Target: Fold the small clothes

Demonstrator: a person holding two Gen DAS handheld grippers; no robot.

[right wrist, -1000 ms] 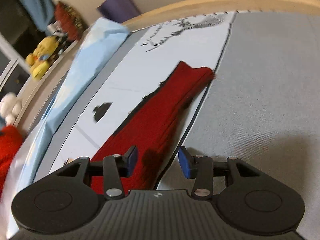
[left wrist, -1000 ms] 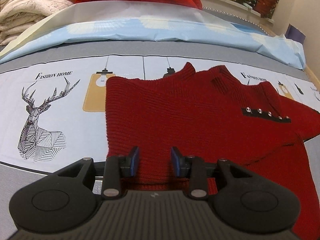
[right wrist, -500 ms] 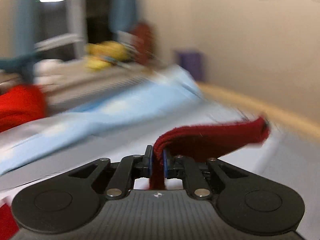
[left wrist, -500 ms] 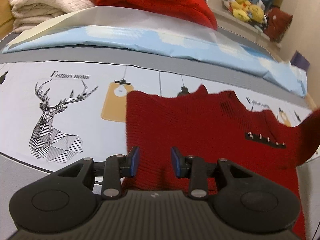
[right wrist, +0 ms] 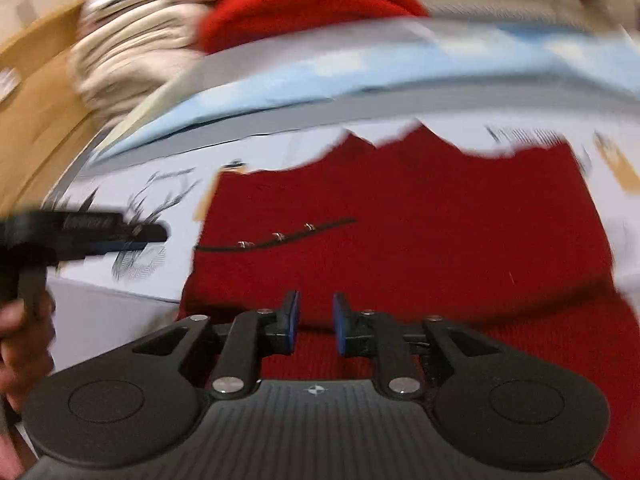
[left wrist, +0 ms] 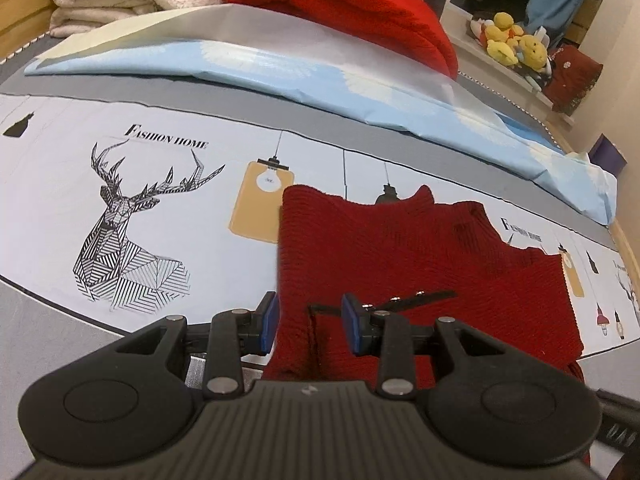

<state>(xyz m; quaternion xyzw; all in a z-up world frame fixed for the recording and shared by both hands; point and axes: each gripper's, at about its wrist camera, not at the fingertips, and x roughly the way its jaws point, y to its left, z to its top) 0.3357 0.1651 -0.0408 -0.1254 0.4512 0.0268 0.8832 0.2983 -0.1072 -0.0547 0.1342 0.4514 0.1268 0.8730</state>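
Here red sweater (left wrist: 420, 264) flat, neckline toward pillows, long axis crosswise; left tool (left wrist: 308, 320) released, right tool (right wrist: 314, 320) opening, empty.

"FASHION HOME" stands in black capitals on the pale printed bedsheet (left wrist: 60, 184), above the line-drawn deer, left of centre; a blurred repeat sits at mid-right.

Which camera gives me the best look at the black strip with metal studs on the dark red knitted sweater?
The left wrist view: it is sharp, though the black studded strip is partly hidden behind a gripper finger. The right wrist view shows the whole strip across the dark red knitted sweater, but motion-blurred.
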